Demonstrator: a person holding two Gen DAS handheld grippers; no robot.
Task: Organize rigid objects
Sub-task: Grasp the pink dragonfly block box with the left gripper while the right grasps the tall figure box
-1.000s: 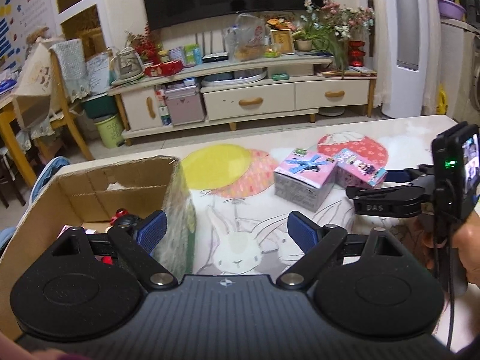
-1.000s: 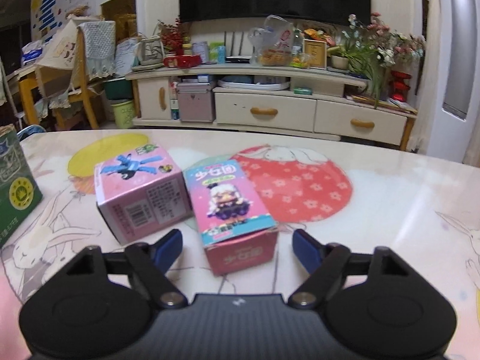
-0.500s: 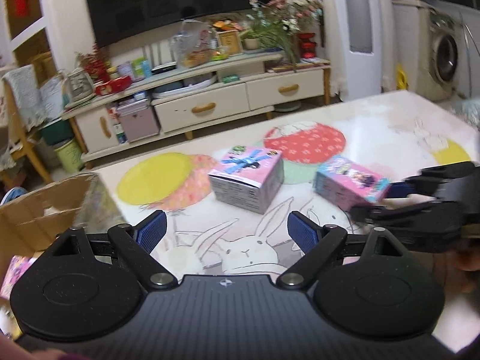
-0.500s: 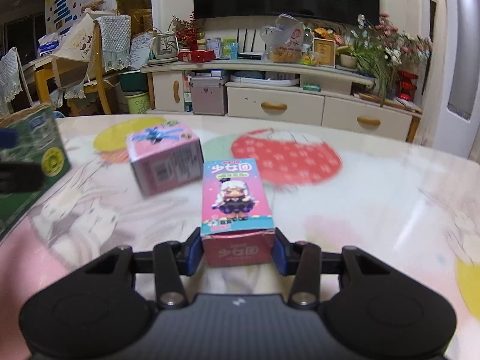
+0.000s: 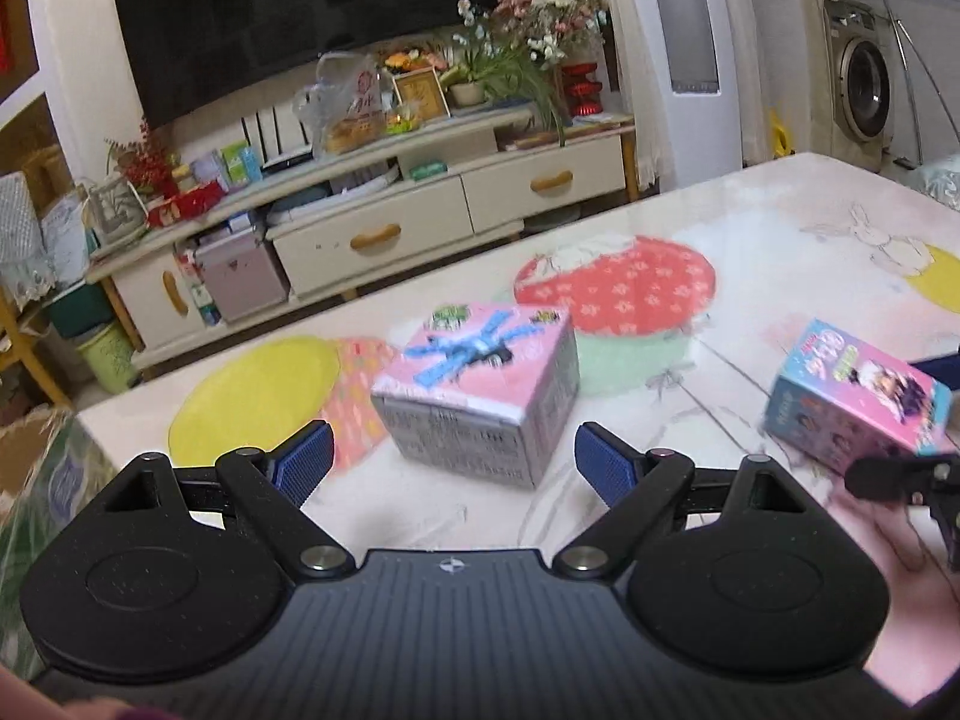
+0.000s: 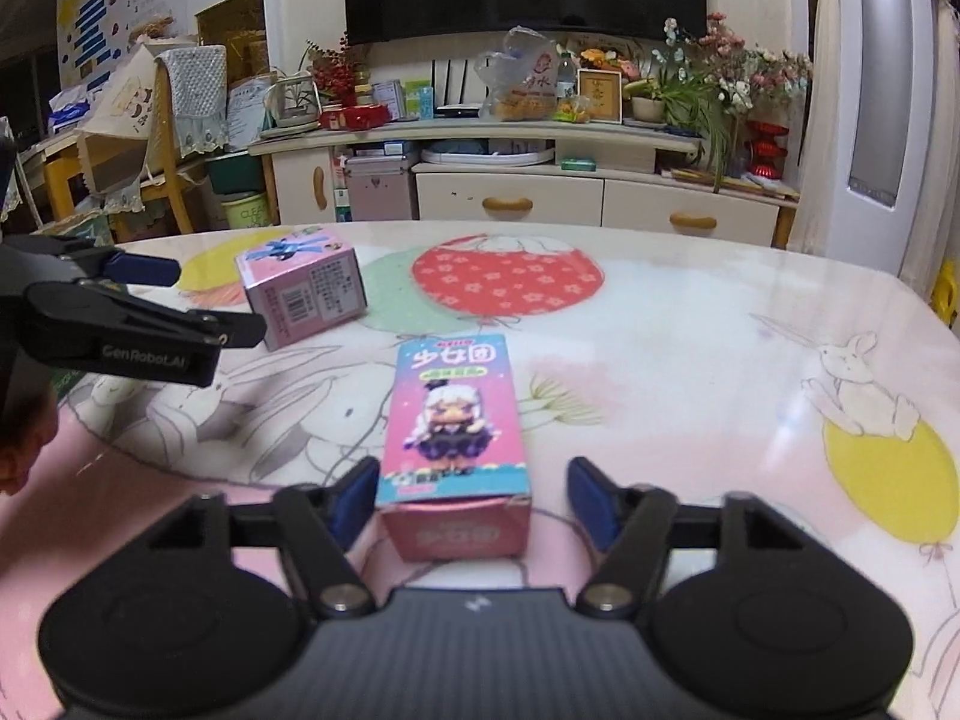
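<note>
A pink cube box (image 5: 480, 384) with a blue figure on top lies on the table, just ahead of my left gripper (image 5: 453, 468), which is open and holds nothing. The same cube box (image 6: 300, 288) shows at the left of the right wrist view, with the left gripper (image 6: 216, 300) beside it. A tall pink doll box (image 6: 453, 420) lies flat, its near end between the fingers of my right gripper (image 6: 474, 498). Those jaws are opening and the pads stand clear of the box. In the left wrist view the doll box (image 5: 852, 402) is at the right edge.
A cardboard box (image 5: 36, 468) with green print stands at the table's left edge. The table (image 6: 690, 360) has a cartoon rabbit and balloon cover. Beyond its far edge stands a TV cabinet (image 6: 510, 180). A hand (image 5: 900, 588) holds the right gripper.
My right gripper closed on the doll box, shifted it, then opened again. My left gripper swung right from over the cardboard box and sank towards the cube box.
</note>
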